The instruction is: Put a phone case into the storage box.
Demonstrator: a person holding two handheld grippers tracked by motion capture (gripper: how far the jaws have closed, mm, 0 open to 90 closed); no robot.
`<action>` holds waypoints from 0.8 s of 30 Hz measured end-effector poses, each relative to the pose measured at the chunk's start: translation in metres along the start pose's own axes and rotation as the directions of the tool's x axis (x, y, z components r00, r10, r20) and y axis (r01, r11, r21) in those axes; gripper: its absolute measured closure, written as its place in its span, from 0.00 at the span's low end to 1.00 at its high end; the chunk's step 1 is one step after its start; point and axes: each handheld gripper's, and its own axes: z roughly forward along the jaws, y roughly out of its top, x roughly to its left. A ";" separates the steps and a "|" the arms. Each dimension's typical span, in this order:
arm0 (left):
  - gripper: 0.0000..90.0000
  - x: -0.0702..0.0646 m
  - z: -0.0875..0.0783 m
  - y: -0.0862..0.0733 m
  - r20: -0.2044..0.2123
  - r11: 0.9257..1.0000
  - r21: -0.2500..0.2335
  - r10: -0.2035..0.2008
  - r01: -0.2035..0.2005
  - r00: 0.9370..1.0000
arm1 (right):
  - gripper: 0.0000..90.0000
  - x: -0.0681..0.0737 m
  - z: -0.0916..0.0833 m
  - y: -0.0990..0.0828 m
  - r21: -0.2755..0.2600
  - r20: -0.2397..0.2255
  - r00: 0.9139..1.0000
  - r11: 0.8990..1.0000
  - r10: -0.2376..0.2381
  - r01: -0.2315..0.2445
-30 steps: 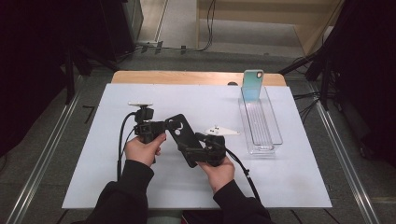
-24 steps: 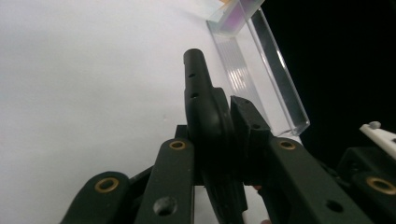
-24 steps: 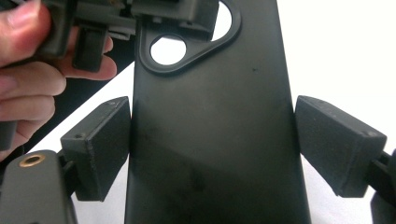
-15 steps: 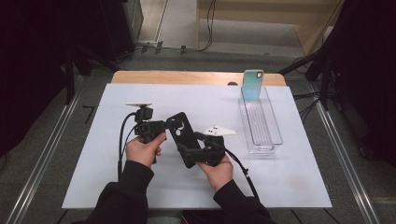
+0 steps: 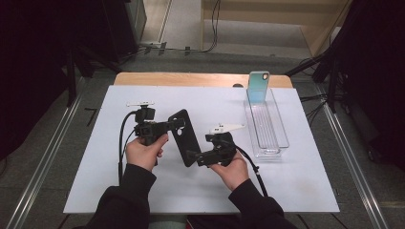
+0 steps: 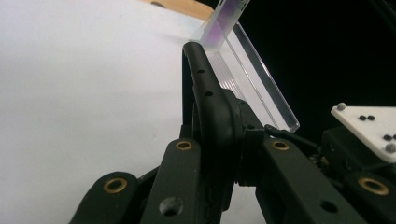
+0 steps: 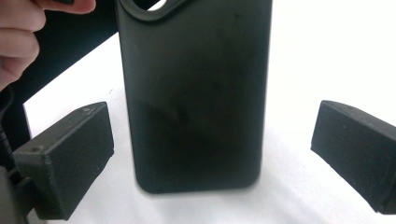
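The black, rounded-corner phone case hangs in the air above the white table sheet, between the two grippers. In the high view its long axis runs on a slant, from the end with the camera cut-out, which points away from the person and toward the left gripper, down to the plain end, which points toward the person and the right gripper.

The left gripper has its jaws pressed together on the case's edge near the cut-out end. The left gripper view shows that pinch from close by: the case stands edge-on between the black jaws, its rim with small holes rising straight ahead. Beyond it, ahead and to the right of this gripper, lies the clear plastic tray.

The right gripper's jaws have just been opening and now stand spread wide. The right gripper view shows what the high view cannot: the broad back of the case sits upright between the two pads, and white sheet shows on both sides of it, so neither pad touches it.

The high view alone shows a teal phone case standing upright at the far end of the tray, well apart from both grippers.
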 end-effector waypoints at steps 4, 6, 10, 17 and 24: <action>0.92 -0.004 -0.001 -0.003 0.000 0.995 -0.029 0.091 -0.091 0.996 | 0.00 0.001 -0.007 0.001 0.018 -0.009 1.000 1.000 -0.020 0.020; 0.92 -0.007 0.000 -0.006 -0.010 0.990 -0.042 0.138 -0.138 0.990 | 0.00 0.001 -0.010 0.000 0.030 -0.006 0.999 0.999 -0.043 0.043; 0.92 -0.009 0.001 -0.010 -0.019 0.983 -0.058 0.172 -0.173 0.985 | 0.00 0.000 -0.016 -0.003 0.041 -0.015 0.998 0.997 -0.064 0.064; 0.92 -0.013 0.003 -0.018 -0.023 0.965 -0.083 0.247 -0.248 0.969 | 0.00 -0.001 -0.026 -0.005 0.036 -0.018 0.997 0.996 -0.081 0.082; 0.92 -0.011 0.007 -0.023 0.011 0.968 -0.083 0.240 -0.238 0.971 | 0.00 0.000 -0.026 -0.003 0.014 -0.005 0.996 0.996 -0.086 0.086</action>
